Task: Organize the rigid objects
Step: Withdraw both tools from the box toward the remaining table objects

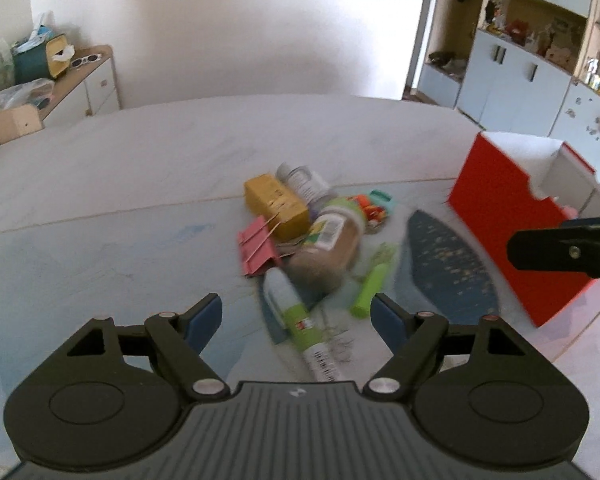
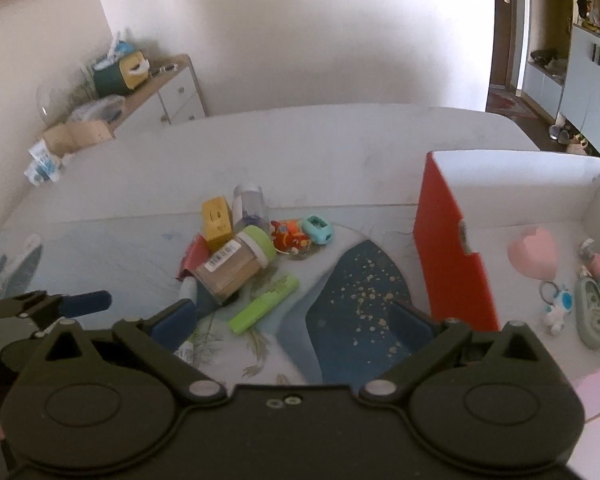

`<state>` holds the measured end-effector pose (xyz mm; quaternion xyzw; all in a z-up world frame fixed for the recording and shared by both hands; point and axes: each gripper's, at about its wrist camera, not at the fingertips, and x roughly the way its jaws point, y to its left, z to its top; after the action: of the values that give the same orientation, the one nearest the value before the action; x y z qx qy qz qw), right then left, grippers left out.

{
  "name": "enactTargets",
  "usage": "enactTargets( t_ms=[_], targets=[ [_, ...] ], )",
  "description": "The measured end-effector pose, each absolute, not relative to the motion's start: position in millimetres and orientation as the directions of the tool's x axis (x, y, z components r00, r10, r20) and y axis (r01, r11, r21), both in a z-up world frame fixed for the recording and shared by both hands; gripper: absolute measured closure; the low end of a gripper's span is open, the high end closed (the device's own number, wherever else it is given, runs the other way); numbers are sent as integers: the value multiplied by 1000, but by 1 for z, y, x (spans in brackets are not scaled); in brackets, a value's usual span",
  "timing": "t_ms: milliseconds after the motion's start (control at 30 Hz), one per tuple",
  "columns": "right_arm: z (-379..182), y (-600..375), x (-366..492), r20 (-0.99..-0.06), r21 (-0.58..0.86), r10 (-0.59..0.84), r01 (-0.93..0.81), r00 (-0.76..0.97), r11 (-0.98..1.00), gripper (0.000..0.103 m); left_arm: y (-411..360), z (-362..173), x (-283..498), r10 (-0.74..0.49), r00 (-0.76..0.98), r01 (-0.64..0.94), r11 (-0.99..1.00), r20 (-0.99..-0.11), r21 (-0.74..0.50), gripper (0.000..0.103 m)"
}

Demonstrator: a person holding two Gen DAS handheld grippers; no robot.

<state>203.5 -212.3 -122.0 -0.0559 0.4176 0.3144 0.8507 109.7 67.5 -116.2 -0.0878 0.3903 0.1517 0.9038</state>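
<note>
Both the left gripper point(image 1: 297, 316) and right gripper point(image 2: 296, 322) hang wide open and empty over the desk point(image 2: 320, 148); we judge the next pick is the green marker point(image 2: 263, 303), bound for the red box point(image 2: 452, 256).

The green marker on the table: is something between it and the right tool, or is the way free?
Nothing visible blocks it. The right tool is open and empty, and only bare mat lies between it and the green marker. The jar lies just behind the marker.
</note>
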Motion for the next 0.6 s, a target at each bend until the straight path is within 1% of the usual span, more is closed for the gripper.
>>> enactTargets(
  t_ms=[300,600],
  targets=[
    [-153,-175,215,-802,99,419,-597,427,796,4,75,-144,117,222,613,-382,924,-758,-38,22],
    [-176,-151,233,-843,52,354,-593,405,803,7,71,-164,124,240,597,-379,926,-765,-5,22]
  ],
)
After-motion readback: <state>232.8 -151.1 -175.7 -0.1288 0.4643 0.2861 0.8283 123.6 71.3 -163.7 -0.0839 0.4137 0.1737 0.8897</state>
